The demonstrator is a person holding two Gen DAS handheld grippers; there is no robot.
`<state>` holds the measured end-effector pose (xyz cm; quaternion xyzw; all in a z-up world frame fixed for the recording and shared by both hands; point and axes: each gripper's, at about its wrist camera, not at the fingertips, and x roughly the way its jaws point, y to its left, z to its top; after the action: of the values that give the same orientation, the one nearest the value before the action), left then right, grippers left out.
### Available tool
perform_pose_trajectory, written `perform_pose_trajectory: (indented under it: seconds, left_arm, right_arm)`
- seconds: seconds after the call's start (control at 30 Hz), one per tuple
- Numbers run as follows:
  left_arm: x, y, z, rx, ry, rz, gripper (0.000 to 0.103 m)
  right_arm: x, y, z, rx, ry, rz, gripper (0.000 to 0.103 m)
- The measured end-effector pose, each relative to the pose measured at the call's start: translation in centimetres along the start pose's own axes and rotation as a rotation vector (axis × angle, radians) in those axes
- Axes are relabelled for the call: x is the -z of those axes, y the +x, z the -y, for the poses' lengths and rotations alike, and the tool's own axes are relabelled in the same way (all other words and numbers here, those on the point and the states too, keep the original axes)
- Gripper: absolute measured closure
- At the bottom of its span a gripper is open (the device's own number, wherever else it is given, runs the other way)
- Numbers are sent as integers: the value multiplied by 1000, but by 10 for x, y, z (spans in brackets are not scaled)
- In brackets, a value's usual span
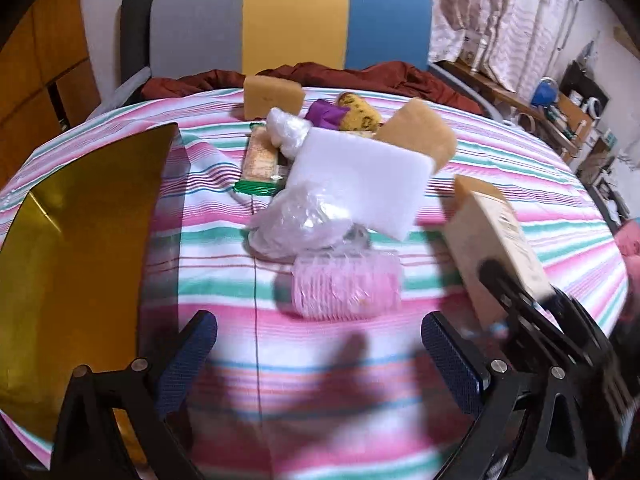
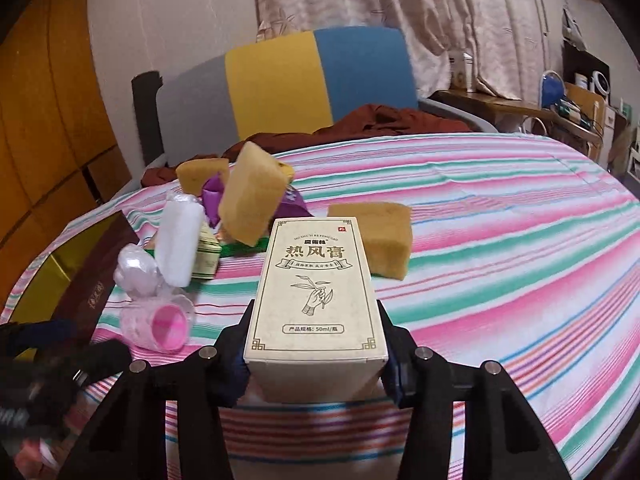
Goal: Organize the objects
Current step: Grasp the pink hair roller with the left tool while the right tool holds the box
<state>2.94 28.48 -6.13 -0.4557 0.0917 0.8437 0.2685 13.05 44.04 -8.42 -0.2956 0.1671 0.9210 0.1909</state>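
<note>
My right gripper (image 2: 316,344) is shut on a cream cardboard box (image 2: 316,288) with Chinese print, held above the striped cloth; the box also shows in the left wrist view (image 1: 492,240). My left gripper (image 1: 320,356) is open and empty, just short of a pink ribbed roll in clear wrap (image 1: 346,286). Behind the roll lies a heap: a white foam block (image 1: 360,184), clear plastic bags (image 1: 296,220), a green-edged biscuit pack (image 1: 260,160) and yellow sponges (image 1: 420,132).
A gold-lined box (image 1: 76,248) sits open at the left on the striped tablecloth (image 1: 520,160). A loose sponge (image 2: 380,236) lies behind the held box. A grey, yellow and blue chair back (image 1: 288,20) with a red cloth stands behind the table.
</note>
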Motion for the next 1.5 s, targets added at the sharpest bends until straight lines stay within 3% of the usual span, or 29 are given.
perform_pose_trajectory:
  seconds: [0.13, 0.33, 0.43, 0.57, 0.63, 0.8, 0.83, 0.87, 0.9, 1.17, 1.5]
  left_arm:
    - [-3, 17, 2, -47, 31, 31, 0]
    - [-4, 23, 5, -45, 65, 96, 1]
    - [-4, 23, 4, -63, 68, 135, 5]
    - [-4, 18, 8, -88, 91, 169, 26]
    - [-4, 15, 15, -108, 125, 192, 23]
    - [-10, 29, 10, -49, 62, 136, 20]
    - [-10, 33, 9, -37, 51, 121, 22]
    - [-9, 36, 8, -24, 37, 106, 32]
    - [-9, 40, 6, -11, 22, 89, 33]
    - [3, 29, -3, 54, -37, 110, 33]
    - [27, -23, -8, 129, -4, 164, 33]
  right_arm:
    - [4, 2, 1, 3, -14, 39, 51]
    - [8, 4, -1, -1, -16, 69, 50]
    - [11, 7, 3, -23, 8, 56, 50]
    - [12, 13, 4, -21, 15, 18, 50]
    - [14, 12, 3, -16, 11, 21, 50]
    - [16, 12, 3, -16, 12, 24, 49]
    - [16, 12, 3, -15, 11, 24, 50]
    - [16, 12, 3, -15, 11, 25, 49]
    - [17, 12, 3, -16, 11, 26, 49]
    - [18, 11, 1, -12, 8, 31, 50]
    - [18, 11, -2, 3, -4, 32, 50]
